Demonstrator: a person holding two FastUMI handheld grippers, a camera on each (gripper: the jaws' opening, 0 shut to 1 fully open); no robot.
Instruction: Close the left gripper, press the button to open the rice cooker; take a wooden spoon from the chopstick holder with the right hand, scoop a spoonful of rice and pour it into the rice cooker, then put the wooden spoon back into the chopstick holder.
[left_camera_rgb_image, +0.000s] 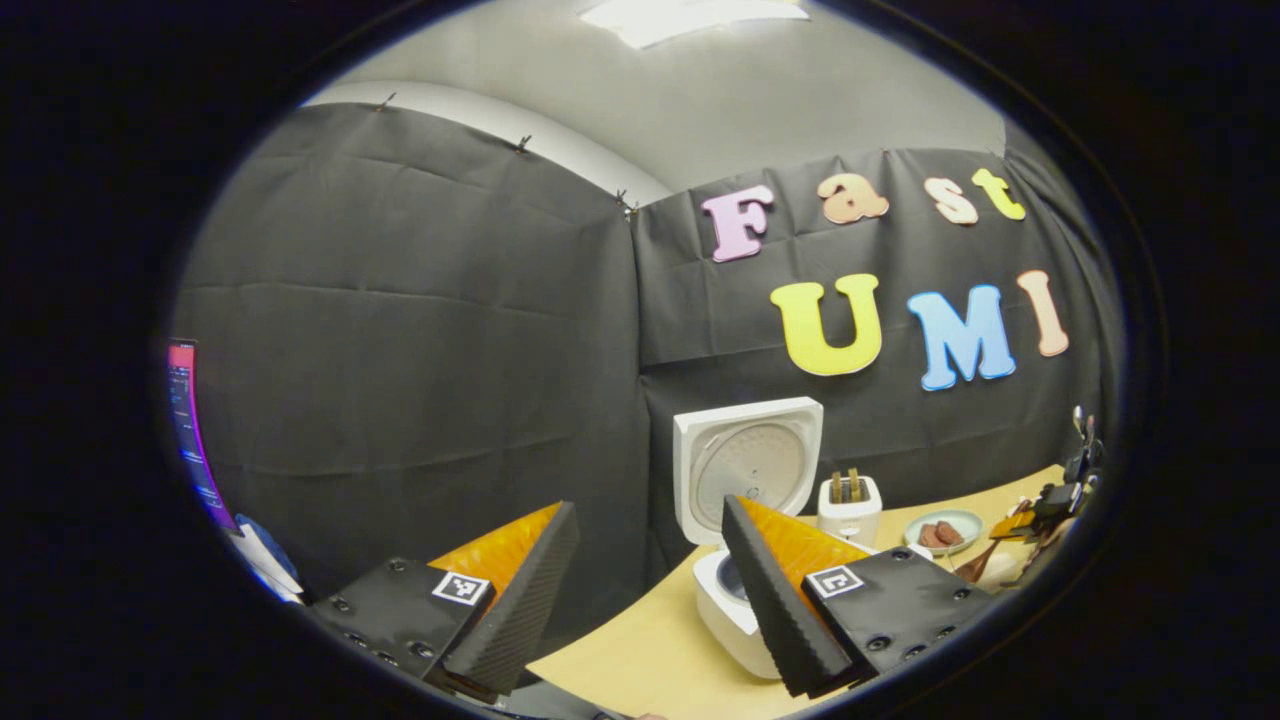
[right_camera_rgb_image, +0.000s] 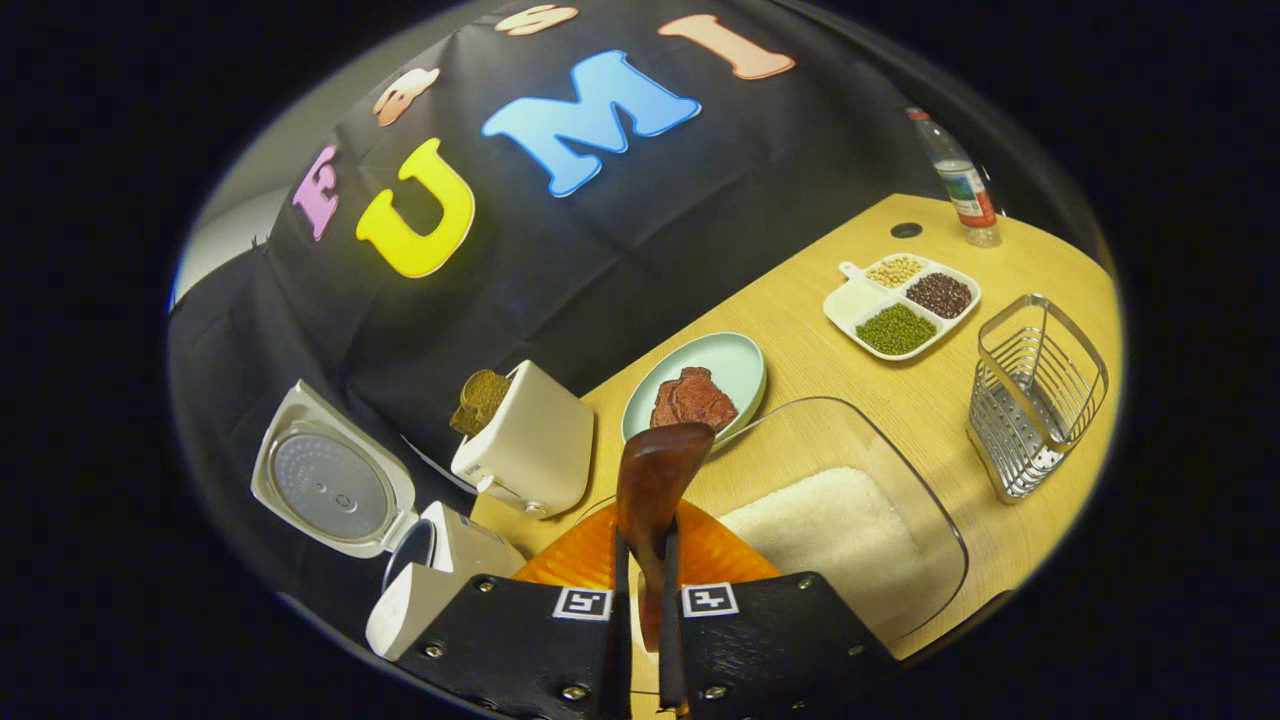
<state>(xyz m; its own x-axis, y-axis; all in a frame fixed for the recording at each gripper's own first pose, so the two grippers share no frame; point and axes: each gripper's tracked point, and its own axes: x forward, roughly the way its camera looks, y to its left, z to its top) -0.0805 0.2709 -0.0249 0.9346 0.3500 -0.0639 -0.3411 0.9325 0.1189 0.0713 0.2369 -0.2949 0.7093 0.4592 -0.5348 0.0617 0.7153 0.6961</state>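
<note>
My right gripper (right_camera_rgb_image: 645, 600) is shut on the handle of the wooden spoon (right_camera_rgb_image: 655, 480). The spoon's bowl points forward over the near left rim of the clear glass dish (right_camera_rgb_image: 930, 520) that holds white rice (right_camera_rgb_image: 820, 525). No rice shows on the spoon. The white rice cooker (right_camera_rgb_image: 430, 575) stands at the left with its lid (right_camera_rgb_image: 320, 485) raised. The wire chopstick holder (right_camera_rgb_image: 1040, 395) stands empty at the right. My left gripper (left_camera_rgb_image: 645, 600) hangs open, with the open rice cooker (left_camera_rgb_image: 725, 610) just beyond its right finger and the lid (left_camera_rgb_image: 750, 465) upright. The right gripper (left_camera_rgb_image: 1060, 500) with the spoon (left_camera_rgb_image: 975, 565) appears far right.
A white toaster (right_camera_rgb_image: 530, 440) with bread stands between the cooker and a pale plate (right_camera_rgb_image: 745, 360) of meat. A divided dish (right_camera_rgb_image: 850, 300) of beans and a bottle (right_camera_rgb_image: 965, 185) sit farther along the wooden table (right_camera_rgb_image: 800, 330). A screen (left_camera_rgb_image: 190, 430) glows at the left.
</note>
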